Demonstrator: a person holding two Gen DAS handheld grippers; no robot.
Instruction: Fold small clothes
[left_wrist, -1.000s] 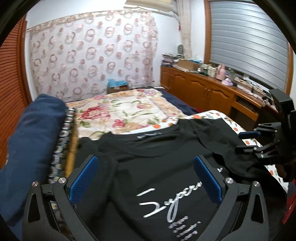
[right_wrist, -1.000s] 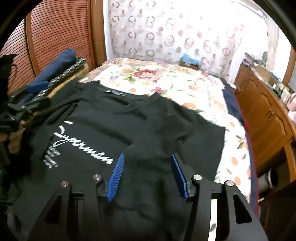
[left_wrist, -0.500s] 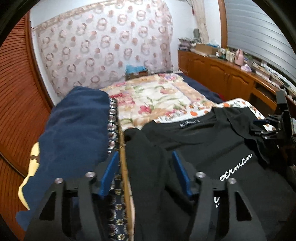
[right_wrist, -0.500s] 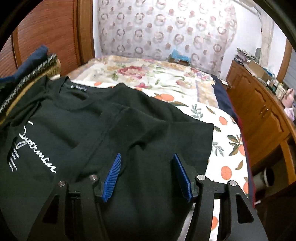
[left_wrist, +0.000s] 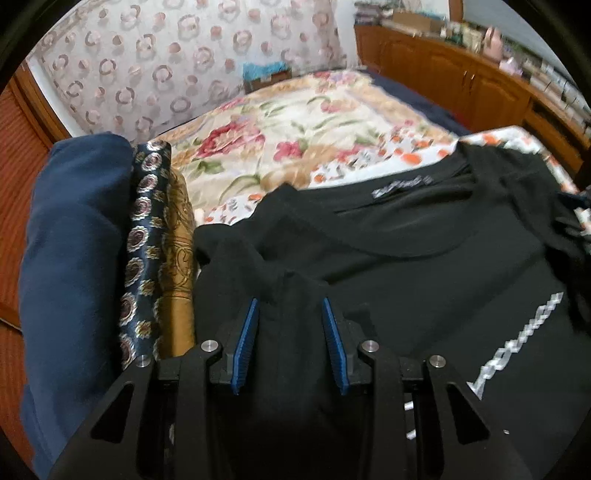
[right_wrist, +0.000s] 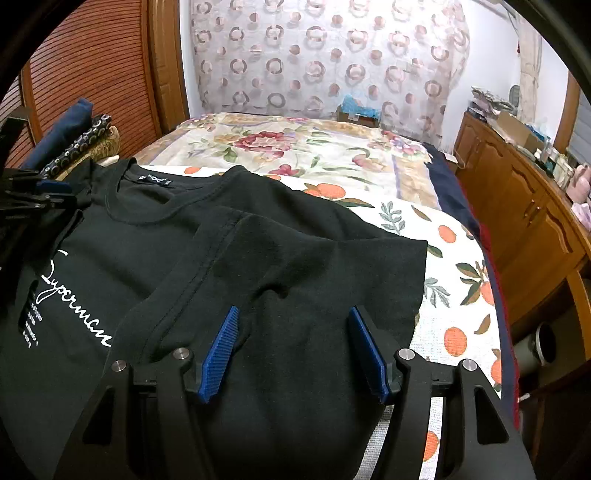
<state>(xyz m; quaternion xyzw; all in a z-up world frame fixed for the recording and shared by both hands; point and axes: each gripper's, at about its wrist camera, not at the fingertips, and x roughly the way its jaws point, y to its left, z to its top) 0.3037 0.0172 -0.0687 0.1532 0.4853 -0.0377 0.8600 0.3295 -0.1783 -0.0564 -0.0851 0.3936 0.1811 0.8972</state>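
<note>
A black T-shirt (left_wrist: 406, 251) with white script print lies face up on the bed, collar away from me. My left gripper (left_wrist: 289, 301) is over its left sleeve. A raised fold of sleeve cloth stands between the blue pads (left_wrist: 245, 332); the jaws are closing and I see no pinch. In the right wrist view the same T-shirt (right_wrist: 147, 240) spreads out, and my right gripper (right_wrist: 294, 309) hangs low over the right sleeve. Its jaws are opening, with cloth under and between them but not pressed. The left gripper (right_wrist: 40, 192) shows at that view's left edge.
Folded navy cloth (left_wrist: 74, 240), a patterned cloth (left_wrist: 144, 240) and a gold one (left_wrist: 179, 258) are stacked along the shirt's left side. A floral bedspread (left_wrist: 295, 129) lies beyond. Wooden cabinets (right_wrist: 517, 206) line the right, past the bed edge; a bin (right_wrist: 535, 347) stands below.
My left gripper swung left from the chest print to the left sleeve, tipped down, and its jaws narrowed a lot. My right gripper dipped toward the right sleeve and widened slightly.
</note>
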